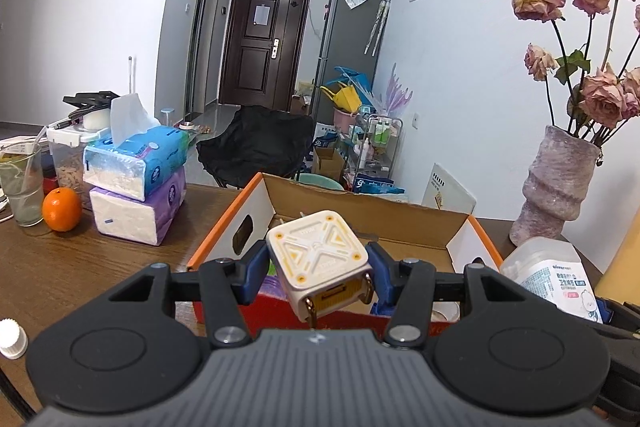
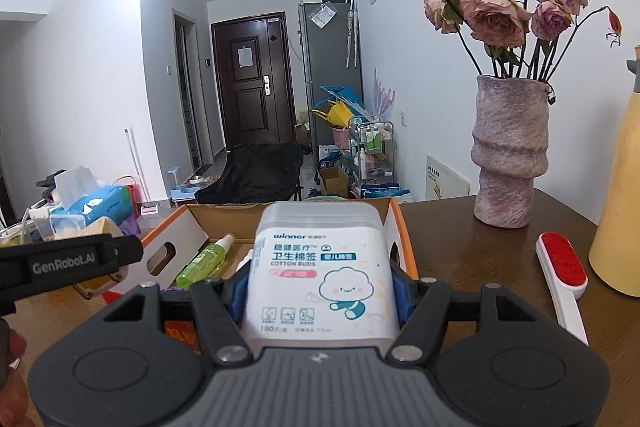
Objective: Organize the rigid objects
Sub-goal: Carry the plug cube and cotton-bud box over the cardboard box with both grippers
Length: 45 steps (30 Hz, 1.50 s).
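Nearest the lens on the left side, the left gripper [image 1: 318, 273] is clamped on a small cream and yellow plug adapter [image 1: 320, 259], its blue pads pressing both flanks and its metal prongs pointing back toward the camera. It hangs tilted just above the near edge of the cardboard box [image 1: 256, 203]. On the right side, the right gripper [image 2: 320, 291] is closed on a white tub of cotton buds [image 2: 320, 267], label facing up, also held at the box's near rim.

So both items look to be in mid-carry, lifted but not yet set down. Judging by how things lie, the sorting is partly done: the box already holds a green spray bottle [image 2: 204, 261] lying along its left side, with something white beside it that I cannot make out, since the tub blocks most of the floor. The left view shows a purple patch low inside the box, too hidden to name.

Still out on the worktop [image 1: 80, 267] are a red lint brush [image 2: 562, 263] to the right of the box, a yellow jug [image 2: 616, 219] at the far right edge, and a small white bottle cap [image 1: 12, 339] near the left. The vase [image 2: 508, 155] of dried roses, tissue packs [image 1: 136, 187], orange [image 1: 62, 209] and glass [image 1: 22, 187] sit apart and probably stay.

What is left: lowering both held items in, then likely the brush.
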Tool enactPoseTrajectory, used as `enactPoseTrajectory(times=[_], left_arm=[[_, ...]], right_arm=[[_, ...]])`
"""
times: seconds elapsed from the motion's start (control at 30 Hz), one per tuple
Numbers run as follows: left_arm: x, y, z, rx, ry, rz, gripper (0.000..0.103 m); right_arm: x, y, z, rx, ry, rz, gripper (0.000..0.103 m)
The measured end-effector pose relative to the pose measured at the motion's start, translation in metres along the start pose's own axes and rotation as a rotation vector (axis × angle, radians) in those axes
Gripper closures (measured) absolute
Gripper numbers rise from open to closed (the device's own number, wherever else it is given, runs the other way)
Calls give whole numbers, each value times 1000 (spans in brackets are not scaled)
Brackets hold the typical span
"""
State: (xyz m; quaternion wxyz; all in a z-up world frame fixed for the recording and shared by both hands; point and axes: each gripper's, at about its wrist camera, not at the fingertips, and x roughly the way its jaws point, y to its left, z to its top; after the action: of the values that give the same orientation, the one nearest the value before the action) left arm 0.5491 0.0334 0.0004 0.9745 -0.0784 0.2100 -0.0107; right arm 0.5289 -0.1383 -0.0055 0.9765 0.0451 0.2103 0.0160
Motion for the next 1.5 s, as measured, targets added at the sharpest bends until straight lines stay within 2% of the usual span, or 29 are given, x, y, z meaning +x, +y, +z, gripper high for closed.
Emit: enactPoseTrajectory(times=[1.1, 1.5], left_arm=[[95, -11, 22, 19, 28, 19, 49], [130, -7, 21, 34, 67, 62, 49]], right_arm=[[86, 3, 24, -23, 6, -23, 39], [120, 6, 21, -31, 43, -37, 39]])
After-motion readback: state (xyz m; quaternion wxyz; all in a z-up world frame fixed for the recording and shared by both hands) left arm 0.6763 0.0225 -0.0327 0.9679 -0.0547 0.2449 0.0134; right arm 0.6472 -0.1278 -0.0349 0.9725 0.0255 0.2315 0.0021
